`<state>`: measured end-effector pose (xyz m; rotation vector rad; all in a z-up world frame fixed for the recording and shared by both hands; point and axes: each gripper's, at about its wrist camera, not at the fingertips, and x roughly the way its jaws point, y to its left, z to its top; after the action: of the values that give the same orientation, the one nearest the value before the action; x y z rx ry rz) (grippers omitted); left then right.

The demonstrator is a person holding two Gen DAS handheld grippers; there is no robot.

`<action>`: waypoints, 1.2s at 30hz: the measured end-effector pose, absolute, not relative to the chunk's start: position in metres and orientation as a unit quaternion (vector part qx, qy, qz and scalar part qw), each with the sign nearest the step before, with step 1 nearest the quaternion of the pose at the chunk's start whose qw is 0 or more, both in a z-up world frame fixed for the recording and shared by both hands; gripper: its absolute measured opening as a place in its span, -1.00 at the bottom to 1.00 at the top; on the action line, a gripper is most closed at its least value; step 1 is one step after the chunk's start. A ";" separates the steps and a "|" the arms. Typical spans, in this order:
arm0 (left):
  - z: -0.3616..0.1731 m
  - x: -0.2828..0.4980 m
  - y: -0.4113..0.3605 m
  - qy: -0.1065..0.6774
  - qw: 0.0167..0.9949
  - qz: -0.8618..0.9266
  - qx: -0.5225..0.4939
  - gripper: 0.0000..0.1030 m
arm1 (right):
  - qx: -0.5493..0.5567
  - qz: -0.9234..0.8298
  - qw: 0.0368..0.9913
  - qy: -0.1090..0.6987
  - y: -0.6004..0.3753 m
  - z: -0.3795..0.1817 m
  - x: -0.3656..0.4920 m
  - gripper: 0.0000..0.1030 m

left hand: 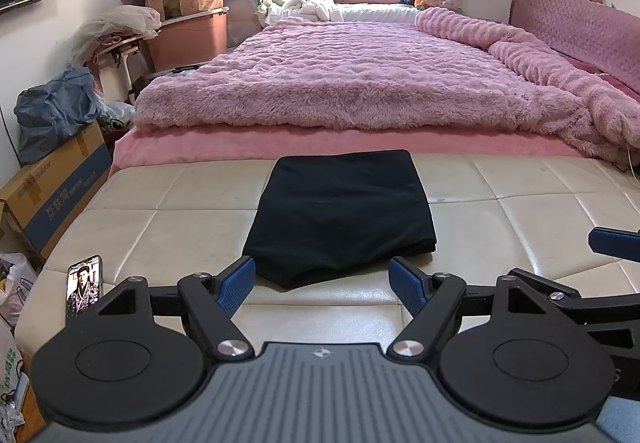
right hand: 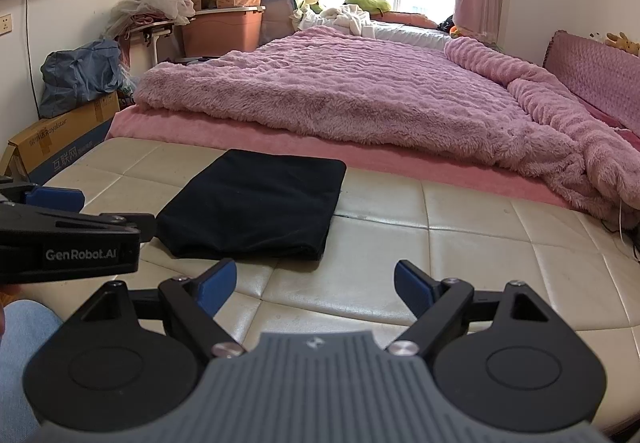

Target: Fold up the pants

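Left wrist view shows the black pants (left hand: 340, 215) folded into a compact, roughly rectangular stack on the cream padded bench (left hand: 540, 203). They lie near the bench's far edge, close to the pink mattress (left hand: 320, 143), with the layered edges toward the camera. The left gripper (left hand: 322, 285) hovers just short of the near edge of the pants, its blue fingers (left hand: 236, 285) spread wide and holding nothing. A phone (left hand: 85, 289) stands upright near the bench's left edge, screen lit.

From the right wrist view, the right gripper (right hand: 315, 285) is likewise spread wide and empty, above bare bench to the right of the pants and nearer the camera. The left gripper's body enters from the left side of that frame, beside the near left corner of the pants. A fluffy pink blanket (right hand: 340, 95) covers the bed beyond.
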<state>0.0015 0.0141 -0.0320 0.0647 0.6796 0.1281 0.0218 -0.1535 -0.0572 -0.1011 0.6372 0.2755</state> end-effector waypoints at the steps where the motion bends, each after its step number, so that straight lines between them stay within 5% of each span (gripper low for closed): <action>1: -0.032 0.002 0.013 0.333 0.940 0.063 0.032 0.73 | -0.049 0.135 0.939 0.312 -0.154 -0.057 0.022 0.59; 36: -0.032 -0.001 0.009 0.340 0.939 0.053 0.021 0.73 | -0.043 0.130 0.939 0.316 -0.155 -0.056 0.024 0.59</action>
<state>-0.0008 0.0089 -0.0324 0.0432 0.6935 0.1089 0.0239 -0.1553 -0.0561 -0.0882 0.6443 0.2653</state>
